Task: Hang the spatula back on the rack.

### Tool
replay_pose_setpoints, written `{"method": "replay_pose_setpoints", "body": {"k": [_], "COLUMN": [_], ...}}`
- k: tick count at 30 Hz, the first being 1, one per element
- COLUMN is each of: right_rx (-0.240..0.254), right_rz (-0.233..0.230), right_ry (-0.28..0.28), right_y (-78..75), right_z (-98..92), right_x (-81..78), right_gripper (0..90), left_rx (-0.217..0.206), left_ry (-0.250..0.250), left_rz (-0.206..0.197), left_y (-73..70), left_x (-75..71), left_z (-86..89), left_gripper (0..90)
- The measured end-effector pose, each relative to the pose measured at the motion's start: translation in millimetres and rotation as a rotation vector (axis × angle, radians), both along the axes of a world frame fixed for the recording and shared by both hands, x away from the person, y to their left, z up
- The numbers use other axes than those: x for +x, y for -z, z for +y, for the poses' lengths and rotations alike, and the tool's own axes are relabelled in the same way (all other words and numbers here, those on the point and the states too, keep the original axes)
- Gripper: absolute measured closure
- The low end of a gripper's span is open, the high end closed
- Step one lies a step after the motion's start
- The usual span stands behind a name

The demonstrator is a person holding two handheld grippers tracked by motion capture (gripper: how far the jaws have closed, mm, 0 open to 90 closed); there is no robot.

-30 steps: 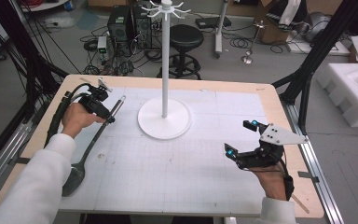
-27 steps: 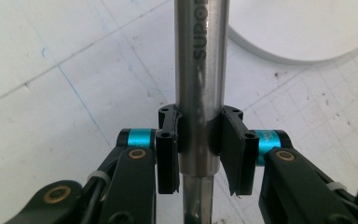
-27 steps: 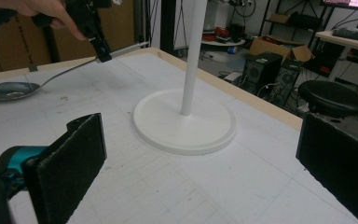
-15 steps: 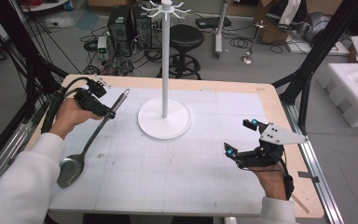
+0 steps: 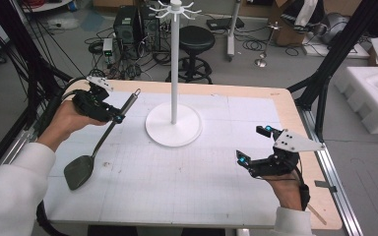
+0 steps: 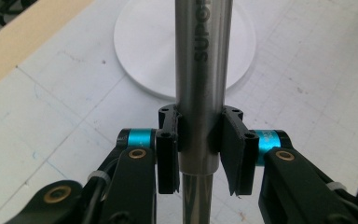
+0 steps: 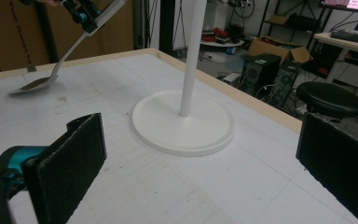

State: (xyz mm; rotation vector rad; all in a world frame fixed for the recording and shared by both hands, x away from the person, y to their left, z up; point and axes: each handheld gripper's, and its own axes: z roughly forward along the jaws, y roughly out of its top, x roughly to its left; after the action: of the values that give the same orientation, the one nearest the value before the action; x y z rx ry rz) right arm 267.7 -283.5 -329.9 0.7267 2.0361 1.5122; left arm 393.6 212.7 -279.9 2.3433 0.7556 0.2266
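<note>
The spatula [image 5: 96, 150] is a long utensil with a round, brushed-metal handle and a flat, dark, roughly rectangular blade. Lettering is stamped along the handle, readable in part in the left gripper view. A small hanging loop ends the handle at its far tip.

The left claw [image 6: 200, 144] is clamped on the spatula handle, one pad on each side of the tube, at a point nearer the loop end than the blade. In the high view the left claw [image 5: 112, 114] sits over the left part of the table [image 5: 177, 191], with the handle running from far right to near left and the blade lowest, over the near-left area of the table. In the right gripper view the blade appears just above the table surface; whether it touches cannot be determined.

The right claw [image 7: 200, 158] stands wide, nothing between its pads, at the near-right of the table [image 5: 253, 147]. The white hanger stand [image 5: 173, 125], a tall pole on a round base, stands at the table centre, just right of the spatula's loop end.

Compared with one second ago: the left claw is higher and farther in, the spatula has risen with it, and the handle slopes more steeply. The right claw is unchanged in position and opening.
</note>
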Motion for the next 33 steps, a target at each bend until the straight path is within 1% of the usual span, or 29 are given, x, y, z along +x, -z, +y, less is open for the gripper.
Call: {"method": "replay_pose_setpoints", "body": {"k": [1, 2, 3, 4, 5, 6, 8, 9, 10, 11, 12, 13, 14, 15, 16, 17, 18, 19, 21, 23, 24, 26, 27, 28, 29, 30, 31, 33], "right_rx": [-0.002, 0.001, 0.003, 0.003, 0.003, 0.003, 0.001, 0.001, 0.0, 0.001, 0.001, -0.001, -0.002, -0.001, 0.001, 0.0, 0.0, 0.0, -0.001, 0.003, 0.003, 0.003, 0.003, 0.003, 0.003, 0.003, 0.003, 0.003], "right_rz": [-0.002, 0.001, 0.003, 0.003, 0.003, 0.003, 0.0, 0.004, 0.001, -0.002, 0.001, -0.003, -0.003, 0.0, 0.001, 0.0, 0.0, 0.0, 0.001, 0.003, 0.003, 0.001, 0.001, 0.001, 0.001, 0.001, -0.003, 0.002], "right_ry": [0.001, 0.002, 0.002, 0.002, 0.002, 0.002, 0.003, 0.003, 0.001, 0.002, 0.002, 0.003, 0.003, 0.005, 0.004, 0.003, 0.004, 0.003, 0.004, 0.005, 0.005, 0.008, 0.008, 0.008, 0.007, 0.007, 0.006, 0.005], "right_y": [-0.1, -0.1, -0.1, -0.1, -0.1, -0.1, -0.2, -0.3, -0.3, -0.2, -0.1, 0.0, 0.0, 0.0, -0.1, 0.0, 0.0, 0.0, 0.0, 0.0, 0.0, -0.1, -0.1, -0.1, -0.2, -0.2, -0.2, -0.3], "right_z": [-0.5, -0.6, -0.7, -0.7, -1.0, -1.0, -0.9, -0.5, -0.4, -0.3, -0.1, -0.3, -0.5, -0.6, -0.7, -0.9, -1.0, -1.2, -1.4, -1.6, -1.6, -2.3, -2.3, -2.3, -2.2, -2.2, -2.1, -2.0], "right_x": [0.2, 0.0, -0.2, -0.2, -0.1, -0.1, 0.0, -0.3, -0.1, 0.2, 0.1, 0.4, 0.4, 0.1, 0.0, 0.0, 0.1, 0.1, 0.1, -0.1, -0.1, 0.0, -0.1, -0.1, 0.0, 0.0, 0.2, -0.4], "right_gripper": [0.5, 0.5, 0.5, 0.5, 0.5, 0.5, 0.5, 0.5, 0.5, 0.5, 0.5, 0.5, 0.5, 0.5, 0.5, 0.5, 0.5, 0.5, 0.5, 0.5, 0.5, 0.5, 0.5, 0.5, 0.5, 0.5, 0.5, 0.5], "left_rx": [0.005, 0.005, -0.001, -0.001, -0.005, -0.005, -0.022, -0.037, -0.037, -0.058, -0.058, -0.074, -0.074, -0.084, -0.091, -0.113, -0.124, -0.135, -0.152, -0.164, -0.164, -0.171, -0.185, -0.185, -0.199, -0.199, -0.205, -0.211], "left_ry": [0.022, 0.022, 0.045, 0.045, 0.062, 0.062, 0.076, 0.081, 0.081, 0.094, 0.094, 0.102, 0.102, 0.117, 0.117, 0.135, 0.129, 0.137, 0.131, 0.131, 0.131, 0.134, 0.137, 0.137, 0.127, 0.127, 0.119, 0.113], "left_rz": [-0.016, -0.016, -0.031, -0.031, -0.044, -0.044, -0.06, -0.075, -0.075, -0.089, -0.089, -0.106, -0.106, -0.11, -0.122, -0.131, -0.14, -0.143, -0.152, -0.163, -0.163, -0.179, -0.191, -0.191, -0.2, -0.2, -0.206, -0.217], "left_y": [-4.7, -4.7, -9.3, -9.3, -14.6, -14.6, -20.3, -26.7, -26.7, -32.1, -32.1, -37.5, -37.5, -40.1, -42.9, -48.1, -50.8, -53.5, -59.1, -65.9, -65.9, -73.9, -81.5, -81.5, -88.6, -88.6, -94.9, -100.0], "left_x": [-4.6, -4.6, -10.7, -10.7, -15.2, -15.2, -18.6, -21.3, -21.3, -23.5, -23.5, -25.6, -25.6, -26.3, -27.3, -28.9, -29.7, -30.3, -31.6, -33.0, -33.0, -34.7, -36.6, -36.6, -37.7, -37.7, -37.9, -37.7], "left_z": [-1.3, -1.3, -3.8, -3.8, -5.7, -5.7, -7.2, -8.8, -8.8, -11.1, -11.1, -13.6, -13.6, -14.7, -15.6, -17.0, -17.5, -18.0, -19.2, -21.1, -21.1, -23.7, -27.0, -27.0, -30.8, -30.8, -35.1, -40.3], "left_gripper": [69.2, 69.3, 69.2, 69.2, 69.2, 69.2, 69.2, 69.2, 69.2, 69.2, 69.2, 69.2, 69.2, 69.2, 69.2, 69.2, 69.2, 69.2, 69.2, 69.2, 69.2, 69.2, 69.2, 69.2, 69.2, 69.2, 69.1, 69.2]}}
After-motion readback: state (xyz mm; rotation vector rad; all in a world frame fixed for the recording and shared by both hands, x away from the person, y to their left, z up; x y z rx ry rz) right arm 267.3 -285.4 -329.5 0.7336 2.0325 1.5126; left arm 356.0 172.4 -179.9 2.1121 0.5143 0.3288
